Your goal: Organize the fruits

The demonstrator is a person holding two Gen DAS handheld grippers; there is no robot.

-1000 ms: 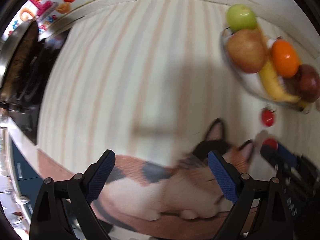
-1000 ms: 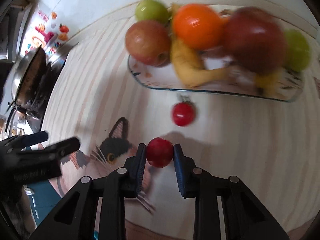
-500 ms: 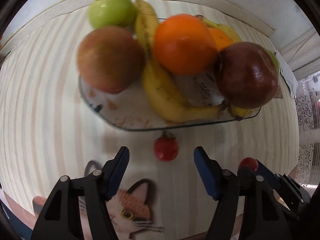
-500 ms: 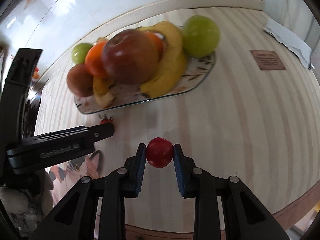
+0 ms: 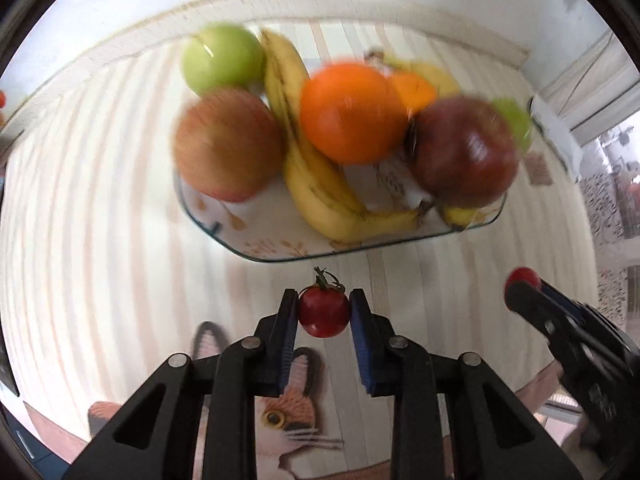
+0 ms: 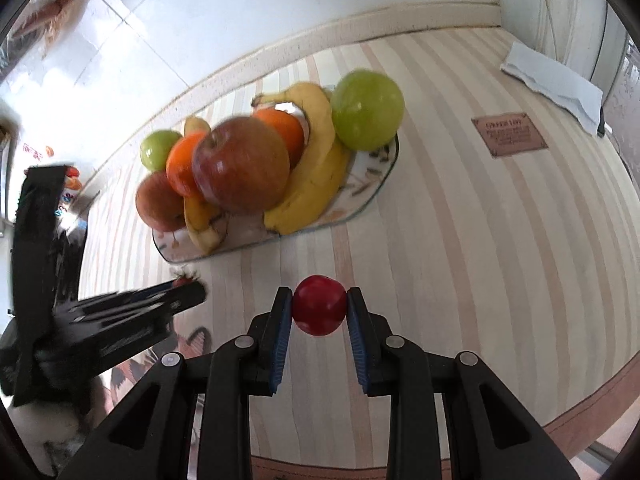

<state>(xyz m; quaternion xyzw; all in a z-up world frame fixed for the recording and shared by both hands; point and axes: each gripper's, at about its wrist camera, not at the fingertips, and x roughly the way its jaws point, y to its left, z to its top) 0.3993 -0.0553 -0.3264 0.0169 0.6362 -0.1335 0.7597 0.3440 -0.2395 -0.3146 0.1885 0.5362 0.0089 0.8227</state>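
the left gripper (image 5: 324, 312) reaches forward low over the striped table (image 5: 100, 220), pointed at the near edge of the glass tray (image 5: 208, 226), its jaws clamped on a stemmed cherry tomato (image 5: 323, 314) whose green stalk points toward the tray. the tomato sits between the blue pads, just short of the tray rim; whether it touches the table is hard to tell. the right gripper (image 6: 319, 312) is to its right and set further back, tilted toward the tray's right end, jaws closed on a second red tomato (image 6: 319, 310), held over bare table. on the tray lie a red apple (image 6: 240, 164), oranges (image 5: 352, 112), bananas (image 6: 312, 172) and green apples (image 6: 366, 104), somewhat blurred. a cat picture mat (image 5: 292, 408) lies under the left gripper.
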